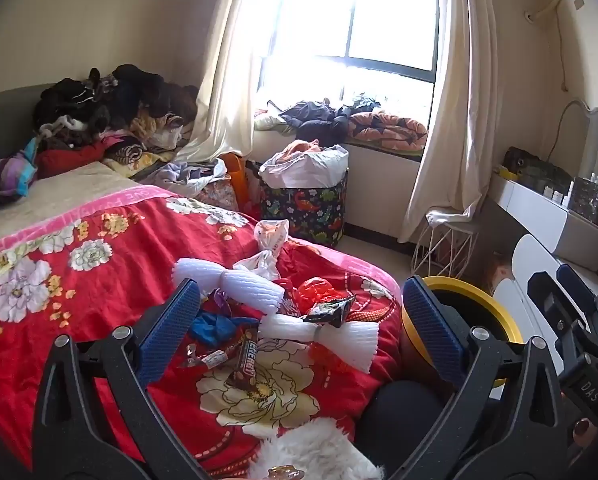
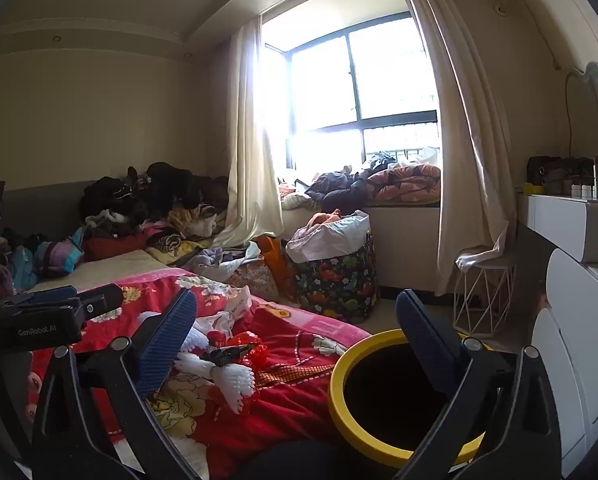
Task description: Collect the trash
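Observation:
A pile of trash lies on the red floral bedspread (image 1: 99,280): white foam fruit nets (image 1: 251,286), a brown Energy candy wrapper (image 1: 245,364), a dark wrapper (image 1: 331,308), red plastic (image 1: 315,288), a blue scrap (image 1: 215,326) and a knotted white bag (image 1: 269,244). My left gripper (image 1: 299,312) is open and empty above the pile. A yellow-rimmed black bin (image 2: 379,400) stands beside the bed; it also shows in the left wrist view (image 1: 479,300). My right gripper (image 2: 295,336) is open and empty, over the bed's edge and the bin's rim. The foam nets (image 2: 231,380) show left of the bin.
Heaped clothes (image 1: 111,108) lie at the bed's head. A patterned laundry basket (image 1: 307,204) stands by the window seat. A white wire stool (image 1: 447,244) and a white dresser (image 2: 579,320) line the right wall. White fluffy fabric (image 1: 315,452) lies at the near edge.

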A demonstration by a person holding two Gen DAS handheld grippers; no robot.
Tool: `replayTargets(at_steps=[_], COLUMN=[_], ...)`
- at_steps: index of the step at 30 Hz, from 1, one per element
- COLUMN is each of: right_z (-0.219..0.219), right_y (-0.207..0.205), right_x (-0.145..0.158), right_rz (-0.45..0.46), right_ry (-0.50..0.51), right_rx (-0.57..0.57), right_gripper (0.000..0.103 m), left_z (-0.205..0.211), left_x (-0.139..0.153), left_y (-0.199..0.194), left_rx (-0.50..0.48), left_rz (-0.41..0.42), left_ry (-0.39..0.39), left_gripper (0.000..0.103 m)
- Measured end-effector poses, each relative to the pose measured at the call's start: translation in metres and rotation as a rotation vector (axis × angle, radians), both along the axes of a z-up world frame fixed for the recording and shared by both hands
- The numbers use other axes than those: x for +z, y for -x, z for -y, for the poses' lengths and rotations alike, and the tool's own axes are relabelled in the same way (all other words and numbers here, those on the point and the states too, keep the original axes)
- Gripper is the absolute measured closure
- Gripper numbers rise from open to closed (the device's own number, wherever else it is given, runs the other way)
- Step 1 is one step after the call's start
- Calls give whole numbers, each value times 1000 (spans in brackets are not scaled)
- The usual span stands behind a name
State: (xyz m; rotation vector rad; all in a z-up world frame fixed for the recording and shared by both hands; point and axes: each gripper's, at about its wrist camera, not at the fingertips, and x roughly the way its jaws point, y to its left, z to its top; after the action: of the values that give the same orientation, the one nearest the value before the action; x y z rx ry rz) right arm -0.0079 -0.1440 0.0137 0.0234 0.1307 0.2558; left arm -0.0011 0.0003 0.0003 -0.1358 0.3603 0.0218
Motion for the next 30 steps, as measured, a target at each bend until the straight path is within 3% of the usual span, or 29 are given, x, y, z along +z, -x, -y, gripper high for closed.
replayTargets(at_steps=[30], right_z=[2], right_y=[5], right_x=[1], right_rz=[10], right_ry=[11], right_rx=[-24], right_gripper=[6], left_z=[1], left_x=[7], left_y=[-4], left_rx=[-3], left_rz=[5], left_ry=[5], left_gripper=[10])
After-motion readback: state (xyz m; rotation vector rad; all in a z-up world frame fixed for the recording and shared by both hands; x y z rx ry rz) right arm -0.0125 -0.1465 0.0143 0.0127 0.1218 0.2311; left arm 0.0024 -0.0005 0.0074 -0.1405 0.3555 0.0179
